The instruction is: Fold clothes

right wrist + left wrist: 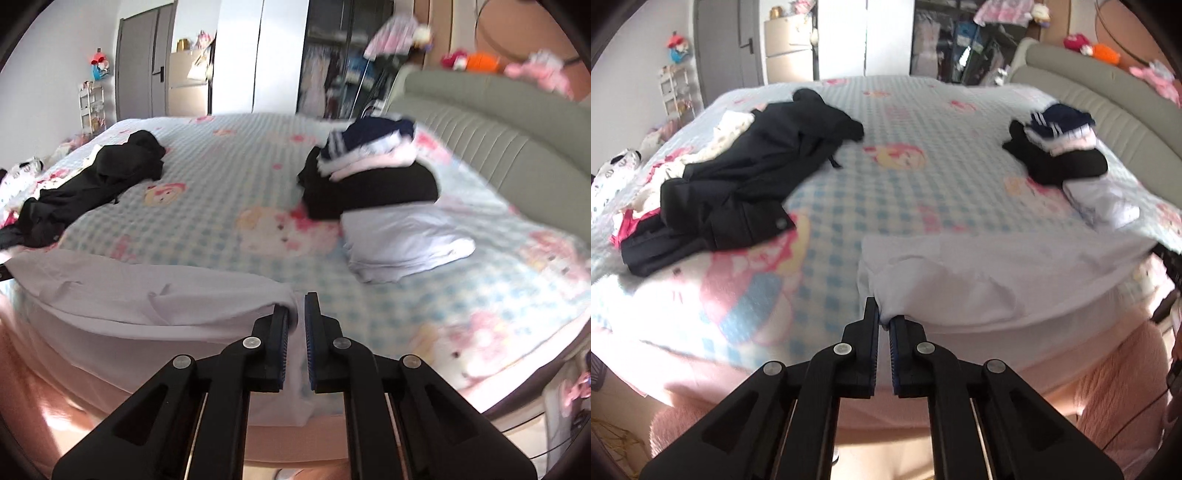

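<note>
A white garment (1004, 273) lies stretched along the near edge of the bed, hanging partly over the side. My left gripper (884, 317) is shut on its left corner. In the right wrist view the same white garment (140, 295) runs leftward from my right gripper (300, 314), which is shut on its right corner, with cloth hanging down between the fingers. A heap of unfolded dark clothes (738, 177) lies at the left of the bed. A stack of folded clothes (373, 177) sits at the right, with a folded white piece (402, 243) in front of it.
The bed (886, 122) has a blue-checked cover with pink cartoon prints. A grey-green padded headboard (498, 147) runs along the right. White and pink clothes (639, 206) lie under the dark heap. A wardrobe, a door and a small shelf stand beyond the bed.
</note>
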